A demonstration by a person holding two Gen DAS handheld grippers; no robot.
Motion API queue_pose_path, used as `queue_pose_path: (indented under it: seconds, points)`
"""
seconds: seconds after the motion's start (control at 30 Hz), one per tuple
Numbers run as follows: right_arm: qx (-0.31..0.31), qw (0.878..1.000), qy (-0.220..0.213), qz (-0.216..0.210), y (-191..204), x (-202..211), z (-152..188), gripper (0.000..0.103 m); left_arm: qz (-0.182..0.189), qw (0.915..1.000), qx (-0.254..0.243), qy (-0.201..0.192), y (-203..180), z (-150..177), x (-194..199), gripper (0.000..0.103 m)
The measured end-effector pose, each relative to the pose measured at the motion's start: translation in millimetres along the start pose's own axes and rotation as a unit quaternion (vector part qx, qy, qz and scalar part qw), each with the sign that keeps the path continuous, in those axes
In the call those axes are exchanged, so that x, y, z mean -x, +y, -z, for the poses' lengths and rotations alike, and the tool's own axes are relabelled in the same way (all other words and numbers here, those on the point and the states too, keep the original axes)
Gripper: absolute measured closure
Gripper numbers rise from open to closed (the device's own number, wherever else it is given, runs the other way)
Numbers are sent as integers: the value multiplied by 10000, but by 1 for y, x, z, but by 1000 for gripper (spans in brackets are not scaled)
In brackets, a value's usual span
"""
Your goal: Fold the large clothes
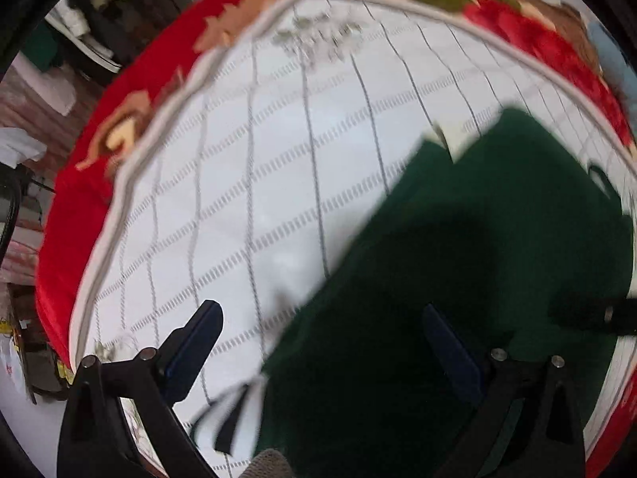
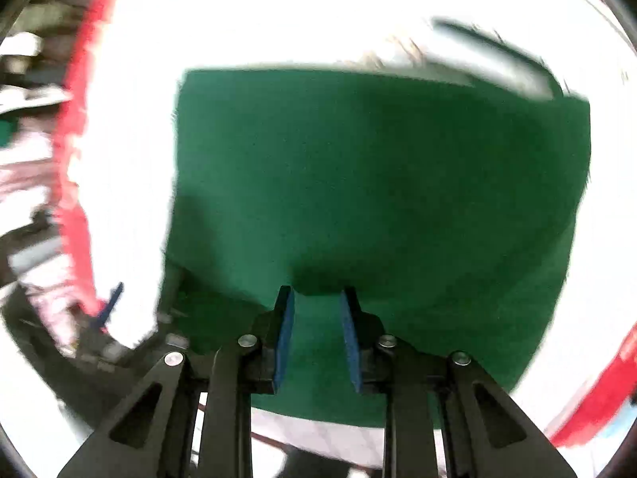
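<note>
Blurred, perhaps folded, green garment edges

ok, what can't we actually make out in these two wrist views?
- Right tool grip: green garment lies between the fingers, but whether the pads press on it is unclear; motion blur, and a gap shows.
- Garment type and fold state: left wrist view cuts the cloth off at the right and bottom edges.
- Right wrist view: white cover is overexposed, pattern lost.
- Room clutter at left: blurred, unidentifiable.
- Left tool: wide open, holding nothing.
</note>
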State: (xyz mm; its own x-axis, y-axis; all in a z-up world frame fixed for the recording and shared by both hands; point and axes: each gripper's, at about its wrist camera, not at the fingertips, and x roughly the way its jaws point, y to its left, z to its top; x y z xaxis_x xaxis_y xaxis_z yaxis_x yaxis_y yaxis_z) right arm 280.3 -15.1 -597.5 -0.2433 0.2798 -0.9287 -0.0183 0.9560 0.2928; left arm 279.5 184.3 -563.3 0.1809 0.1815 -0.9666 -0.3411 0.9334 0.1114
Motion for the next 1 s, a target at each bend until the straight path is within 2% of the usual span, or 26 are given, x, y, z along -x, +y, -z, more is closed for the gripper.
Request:
queue_pose_path:
  seconds: [0.03,0.07,0.13,0.17,0.27,0.33,0.4,0.5,0.57,0.63,0.67,0.73,0.8,0.9,0.97,1.0]
  points:
    - [91,9999,-113,-61,13,-1,-8,77,-34,10000,44,36,1,-7,-7,0]
    - [188,9997,-153,77,25,-12,-20,77,-51,9999,99,92,3,-10,-14,0]
    - [207,9985,16,512,3,-32,-32,78,-107,9995,246,168,13,-19,-34,0]
    - [125,9979,172,617,3,-57,-43,78,-115,9993,296,190,14,-22,-40,0]
    - [-135,9987,105,483,3,-71,-57,79,-115,9991,371,151,21,-24,-37,0]
    - [-137,9984,332,447,6,-69,-58,79,-144,9993,327,119,23,-22,-25,0]
    - [-65,9989,403,234,1,-53,-52,78,-44,9995,300,81,27,-14,-9,0]
    - [258,9995,147,-45,3,-18,-4,76,-1,9999,111,-20,27,10,18,0]
    - [373,9991,164,126,10,-15,14,73,45,9999,95,2,25,28,22,0]
    - [316,9981,444,277,-9,-22,48,73,87,9998,150,41,22,46,18,0]
    - [290,9975,541,350,-27,-28,55,73,2,9999,29,119,14,55,9,0]
    - [156,9954,707,632,-35,-56,70,73,-192,9993,-184,249,4,61,-11,0]
    - [115,9946,649,806,-36,-86,66,74,-219,9992,-183,286,-3,67,-32,0]
    - [-178,9952,600,754,-38,-104,54,74,118,9991,349,201,9,62,-37,0]
    - [-249,9958,717,504,-38,-104,51,74,262,9980,511,277,14,55,-34,0]
    - [-244,9966,759,216,-42,-100,51,71,381,9962,715,332,21,53,-27,0]
